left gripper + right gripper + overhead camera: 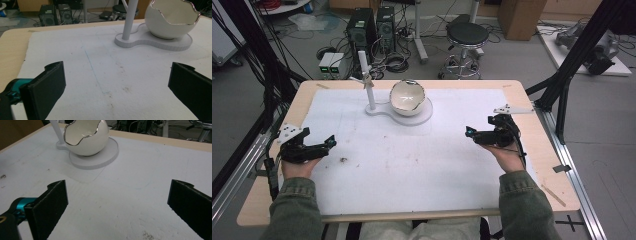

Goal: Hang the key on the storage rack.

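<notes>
A white egg-shaped bowl [408, 98] with a jagged silver rim sits on a white stand base [422, 116] with an upright white post [367, 82], at the back middle of the table. The bowl [172, 18] looks empty from the left gripper view, and the bowl [86, 137] also appears top left in the right gripper view. My left gripper [330, 143] rests open near the left edge, held by a hand. My right gripper [470, 133] is open at the right side. Both point inward, well apart from the bowl, with nothing between their jaws.
A white mat [412, 160] covers most of the wooden table [532, 165], with a small dark speck [343, 160] near the left gripper. Beyond the table stand computer towers [371, 27], a stool [466, 37], cables and black frame struts [577, 55].
</notes>
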Demonstrator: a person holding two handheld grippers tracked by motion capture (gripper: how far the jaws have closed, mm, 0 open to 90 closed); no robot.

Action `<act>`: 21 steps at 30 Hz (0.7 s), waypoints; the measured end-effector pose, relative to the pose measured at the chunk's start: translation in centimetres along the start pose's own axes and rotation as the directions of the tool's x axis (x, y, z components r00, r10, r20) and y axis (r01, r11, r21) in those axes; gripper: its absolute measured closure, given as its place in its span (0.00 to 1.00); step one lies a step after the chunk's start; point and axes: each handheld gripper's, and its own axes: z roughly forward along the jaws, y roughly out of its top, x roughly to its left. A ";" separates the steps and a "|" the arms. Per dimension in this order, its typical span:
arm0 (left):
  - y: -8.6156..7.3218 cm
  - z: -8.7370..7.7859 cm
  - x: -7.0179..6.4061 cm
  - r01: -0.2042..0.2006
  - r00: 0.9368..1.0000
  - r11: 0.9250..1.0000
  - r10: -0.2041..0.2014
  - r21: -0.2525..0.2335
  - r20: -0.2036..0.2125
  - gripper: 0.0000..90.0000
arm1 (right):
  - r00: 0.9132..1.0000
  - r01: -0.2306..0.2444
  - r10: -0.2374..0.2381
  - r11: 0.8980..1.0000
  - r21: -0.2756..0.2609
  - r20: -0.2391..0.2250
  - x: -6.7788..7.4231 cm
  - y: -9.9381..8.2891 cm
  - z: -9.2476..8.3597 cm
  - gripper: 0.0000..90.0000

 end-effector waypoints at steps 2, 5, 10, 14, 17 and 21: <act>0.0 0.0 0.0 0.002 1.000 1.000 -0.002 -0.002 -0.001 0.02 | 1.000 0.010 -0.010 1.000 -0.006 0.005 -0.1 -0.6 -0.1 0.02; 0.0 0.0 0.1 0.004 1.000 1.000 -0.004 -0.003 -0.003 0.02 | 0.999 0.027 -0.027 1.000 0.000 0.038 -0.2 -1.4 0.0 0.02; 0.0 0.0 0.0 0.001 1.000 1.000 -0.001 -0.001 -0.003 0.02 | 0.998 0.022 -0.022 1.000 0.016 0.054 -0.6 -2.7 0.1 0.02; 0.0 0.0 0.0 -0.003 1.000 1.000 0.003 0.002 -0.002 0.02 | 0.998 0.017 -0.017 1.000 0.010 0.062 -0.8 -3.3 -0.2 0.02; 0.0 0.0 0.0 -0.001 1.000 1.000 0.001 -0.001 -0.001 0.02 | 0.997 0.007 -0.008 1.000 0.006 0.075 -1.0 -3.7 -0.4 0.02; 0.0 0.0 0.0 -0.001 1.000 1.000 0.001 -0.003 -0.001 0.02 | 0.995 -0.006 0.007 1.000 -0.007 0.098 -1.3 -4.2 -0.6 0.02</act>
